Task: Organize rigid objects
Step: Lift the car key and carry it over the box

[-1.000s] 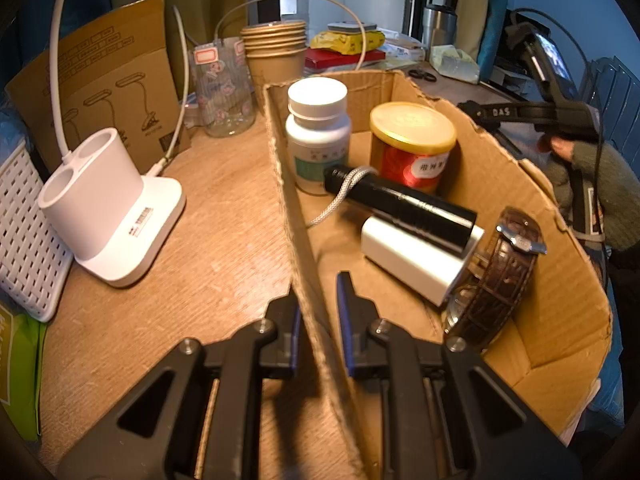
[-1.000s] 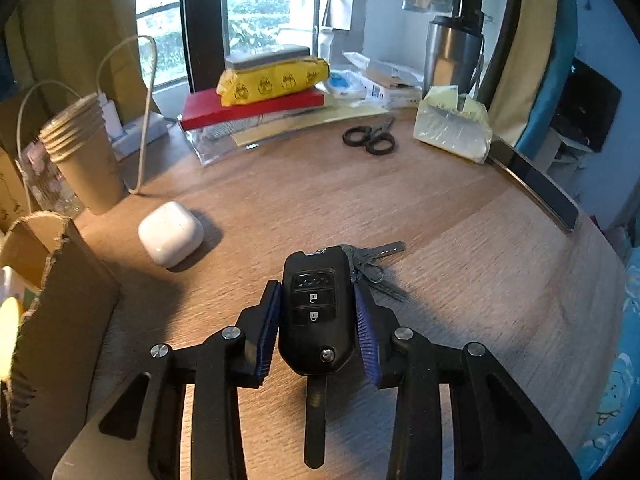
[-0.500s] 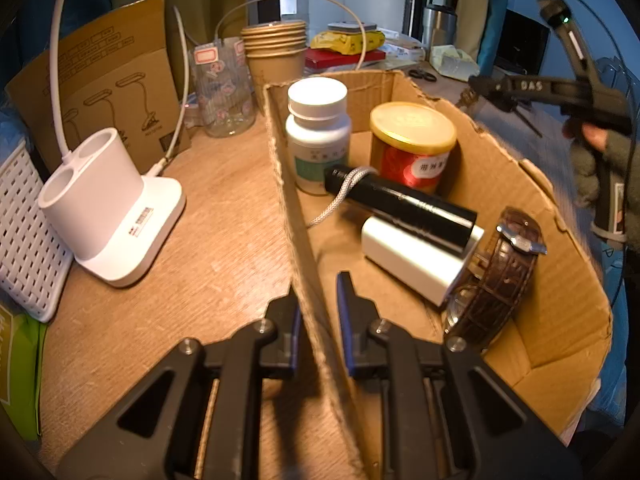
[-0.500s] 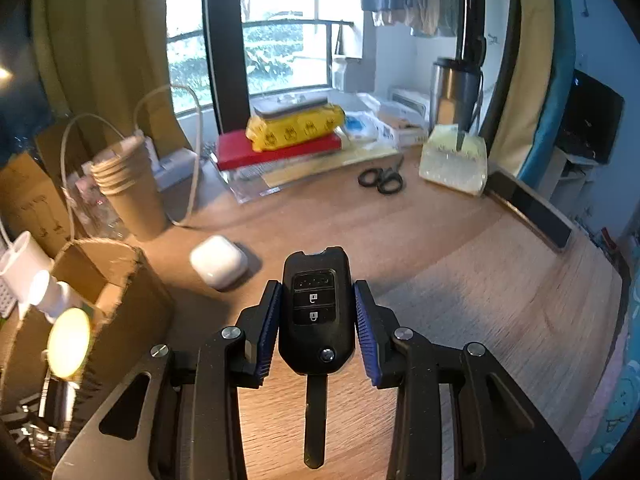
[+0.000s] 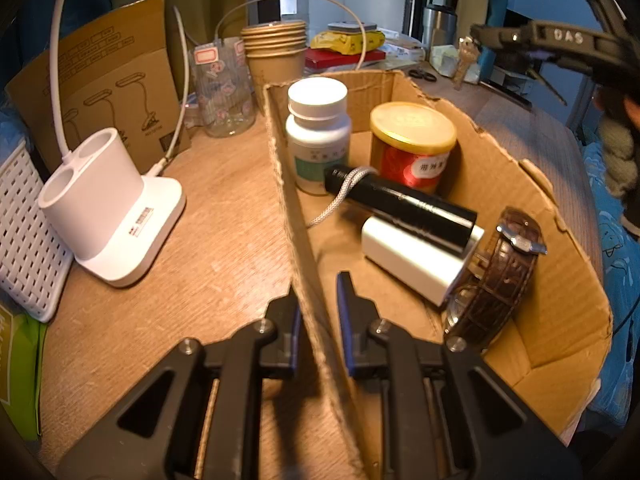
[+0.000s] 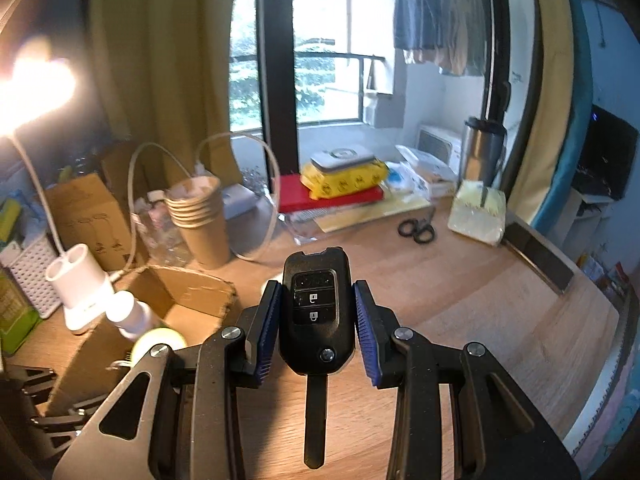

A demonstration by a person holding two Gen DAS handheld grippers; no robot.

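Left of the right gripper (image 6: 316, 330), and lower, sits the cardboard box (image 5: 568, 280) — the relation that governs the coming move. The right gripper is clamped on the car key (image 6: 317, 316): both blue pads press the sides of the black fob, and the key's long axis runs along the fingers, buttons upward, blade pointing back toward the camera. In the left wrist view the metal keys (image 5: 463, 62) dangle beneath the raised gripper at the far right of the box, above and beyond its rim.

The left gripper (image 5: 318, 322) pinches the near-left wall of the box, one finger outside and one inside, jaws nearly closed on the cardboard; judged from this, it steadies the box while the right arm delivers.

Box contents, largest first:
- white pill bottle (image 5: 318, 136), upright, far corner
- red gold-lidded tin (image 5: 412, 144), just beside it
- black flashlight (image 5: 404, 208), lying across a white charger block (image 5: 416, 260)
- brown leather watch (image 5: 500, 280), at the right wall

Free floor remains at the near end of the box — a likely drop zone.

The surface is a wooden desk (image 6: 500, 300). Beyond it stand stacked paper cups (image 6: 198, 216), a white lamp base (image 5: 108, 216), scissors (image 6: 416, 230) and a window.
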